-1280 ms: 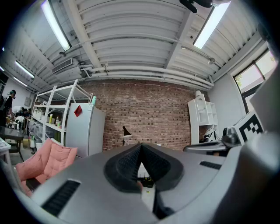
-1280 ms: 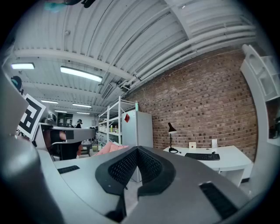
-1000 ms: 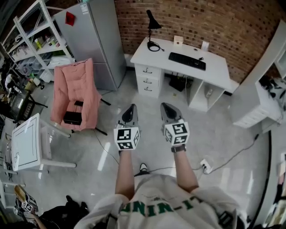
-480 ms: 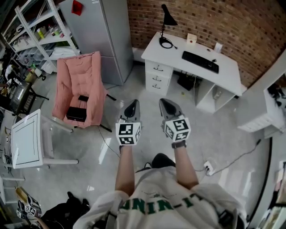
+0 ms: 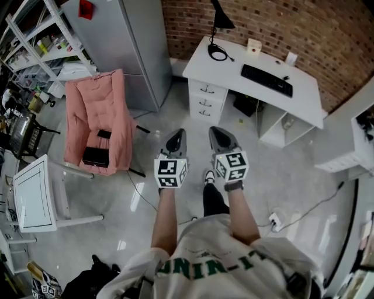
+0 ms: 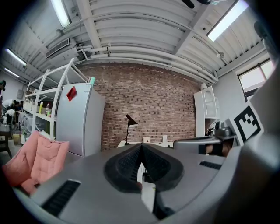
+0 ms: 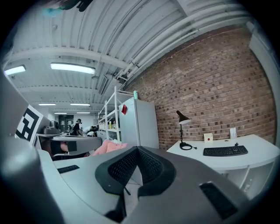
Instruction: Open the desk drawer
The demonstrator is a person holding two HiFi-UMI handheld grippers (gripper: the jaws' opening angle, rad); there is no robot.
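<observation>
The left tool (image 5: 176, 140) and the right tool (image 5: 220, 136) are held out side by side over the floor, each with its jaws pressed together and nothing between them. The three desk drawers (image 5: 205, 103), all closed, are stacked at the left end of the white desk far ahead, well apart from both tools. On its tabletop (image 5: 234, 63) are a black keyboard (image 5: 266, 80) and a black lamp (image 5: 220, 17). The green lettering on the person's shirt (image 5: 207, 266) is cut off and not fully readable.

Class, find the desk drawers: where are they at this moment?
In the head view, the three drawers stack under the left end of the white desk, below the black lamp, right of the grey fridge.
</observation>
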